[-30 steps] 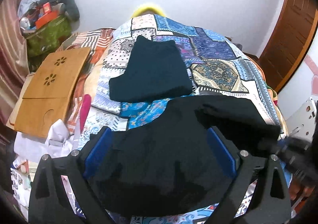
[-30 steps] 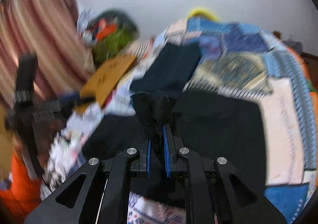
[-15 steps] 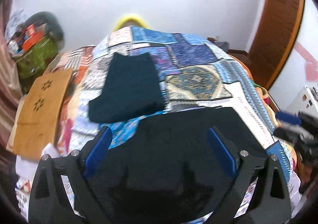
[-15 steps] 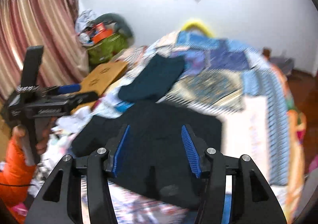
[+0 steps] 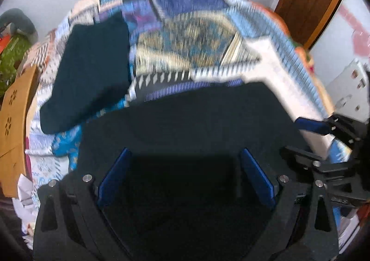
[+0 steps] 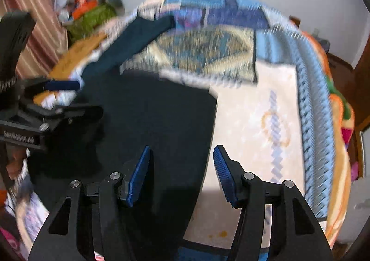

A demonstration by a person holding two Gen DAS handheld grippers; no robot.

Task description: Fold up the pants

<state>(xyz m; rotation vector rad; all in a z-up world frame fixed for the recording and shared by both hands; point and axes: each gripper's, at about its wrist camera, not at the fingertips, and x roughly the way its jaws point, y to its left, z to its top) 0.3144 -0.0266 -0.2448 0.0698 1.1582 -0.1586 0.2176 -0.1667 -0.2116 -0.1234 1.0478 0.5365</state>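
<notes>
1. Your left gripper hangs right over the black pants, jaws spread wide, nothing pinched; cloth lies under and between the blue pads (no contact I can confirm, the view is blurred).
2. Your right gripper has just been opening and now stands about half open, empty. In its own view the pants' right edge runs up between the two pads, so the left pad sits over black cloth and the right pad over the pale quilt panel.
3. The relation that matters: the pants lie directly below and ahead of both claws, on the near end of the patchwork bedspread. The left one is centred on the cloth, the right one sits at its right margin, so the right is nearer that edge.
4. Long axis: hard to call. The black piece looks already doubled into a broad block, a bit wider left to right than near to far in the left wrist view; which end is the waist I can't tell (too dark, no seams showing).
5. My guess is the next fold needs a side edge picked up and carried across.
6. Farther off, left of centre, a dark teal folded garment lies apart from the black one, its long axis running near-left to far-right.
7. Far left off the bed: a wooden board.
</notes>
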